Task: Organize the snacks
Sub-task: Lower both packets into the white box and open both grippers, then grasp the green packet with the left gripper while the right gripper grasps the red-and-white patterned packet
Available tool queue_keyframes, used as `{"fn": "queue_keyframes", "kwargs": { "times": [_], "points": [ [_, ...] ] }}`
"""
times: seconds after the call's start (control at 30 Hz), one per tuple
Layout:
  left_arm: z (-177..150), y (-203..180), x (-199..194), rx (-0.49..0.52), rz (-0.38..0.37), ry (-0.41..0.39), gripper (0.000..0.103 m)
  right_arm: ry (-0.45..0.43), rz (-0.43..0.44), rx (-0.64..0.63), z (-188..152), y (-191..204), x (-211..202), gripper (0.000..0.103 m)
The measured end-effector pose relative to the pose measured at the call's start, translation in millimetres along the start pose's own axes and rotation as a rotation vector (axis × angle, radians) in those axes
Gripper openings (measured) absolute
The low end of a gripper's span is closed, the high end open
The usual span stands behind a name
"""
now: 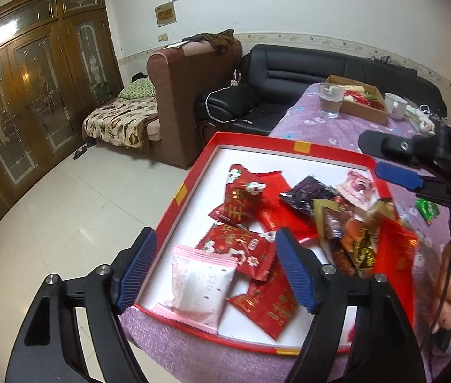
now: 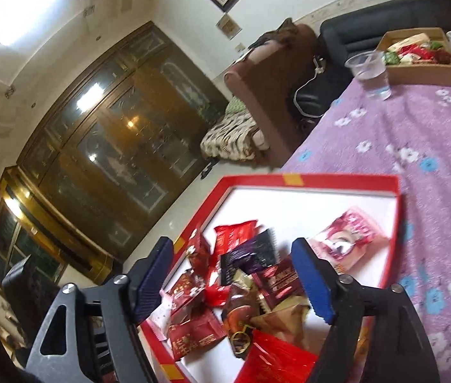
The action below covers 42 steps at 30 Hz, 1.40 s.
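Left wrist view: round table under a fuzzy purple cloth with small printed flowers (image 1: 337,127), soft and slightly rumpled. At its near edge sits a shallow red cardboard tray with a white floor and low straight walls (image 1: 190,175), overhanging the table edge a little. Most snacks look already gathered in it, so the task seems well along: glossy red foil packets with gold characters (image 1: 244,249), a matte pink-and-white pillow pouch (image 1: 200,290) at the near wall, a dark purple crinkly sachet (image 1: 308,194), a pink bear-print packet (image 1: 356,188), and a loose heap of brown and gold wrappers (image 1: 343,233) at the tray's right side. Left to do, by my read: a small green packet (image 1: 427,209) lies on the cloth outside the tray, just beside its right wall. Left gripper (image 1: 216,271) hangs over the tray, ribbed blue pads spread wide, nothing clamped. Right gripper (image 2: 235,277) likewise gapes above the heap, empty.
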State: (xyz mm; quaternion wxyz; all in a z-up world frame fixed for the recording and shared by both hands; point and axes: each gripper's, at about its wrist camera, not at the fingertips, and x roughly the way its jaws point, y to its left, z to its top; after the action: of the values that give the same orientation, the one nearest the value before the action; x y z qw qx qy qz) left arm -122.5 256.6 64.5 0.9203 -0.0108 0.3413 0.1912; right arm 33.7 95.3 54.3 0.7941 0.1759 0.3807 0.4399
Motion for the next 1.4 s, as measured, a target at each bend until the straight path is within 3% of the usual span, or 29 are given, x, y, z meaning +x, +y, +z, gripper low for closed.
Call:
{"fn": "queue_keyframes", "kwargs": {
  "times": [0.17,0.3,0.4,0.53,0.73,0.8,0.87,1.07,1.13,1.23,1.4],
  "points": [
    [-1.2,-20.8,-14.2,0.042,-0.054,-0.028,0.078,-0.037,-0.071,0.005,1.0,-11.2,-37.4,0.079],
    [-1.1,-46.3,-23.6,0.080,-0.122,-0.046,0.082,-0.118,-0.164,-0.012,-4.4,-29.9,-101.3,0.083],
    [-2.0,-67.6,-30.1,0.128,-0.171,-0.055,0.082,-0.203,-0.260,0.036,-12.8,-60.8,-164.6,0.085],
    [-4.5,-97.4,-36.5,0.193,-0.242,-0.057,0.081,-0.287,-0.461,0.117,-36.4,-106.8,-247.1,0.088],
    [-9.9,-141.8,-44.3,0.303,-0.304,-0.052,0.081,-0.338,-0.577,0.239,-59.4,-149.4,-308.6,0.090],
    [-12.7,-152.3,-46.4,0.338,-0.321,-0.050,0.081,-0.364,-0.552,0.297,-61.4,-161.4,-314.7,0.090],
    [-16.8,-161.1,-46.6,0.373,-0.337,-0.043,0.081,-0.336,-0.537,0.314,-59.0,-166.8,-308.1,0.090],
    [-17.4,-186.9,-39.0,0.468,-0.353,-0.009,0.081,-0.188,-0.562,0.272,-46.3,-158.4,-272.4,0.090],
    [-9.3,-197.1,-37.4,0.517,-0.346,-0.029,0.081,-0.091,-0.631,0.231,-34.4,-155.5,-249.9,0.090],
    [9.0,-209.9,-27.2,0.554,-0.323,-0.044,0.081,-0.012,-0.706,0.180,-27.7,-155.0,-225.0,0.087],
    [25.5,-237.4,0.6,0.610,-0.350,0.003,0.081,0.042,-0.753,0.110,-38.7,-157.2,-200.8,0.076]
  ]
}}
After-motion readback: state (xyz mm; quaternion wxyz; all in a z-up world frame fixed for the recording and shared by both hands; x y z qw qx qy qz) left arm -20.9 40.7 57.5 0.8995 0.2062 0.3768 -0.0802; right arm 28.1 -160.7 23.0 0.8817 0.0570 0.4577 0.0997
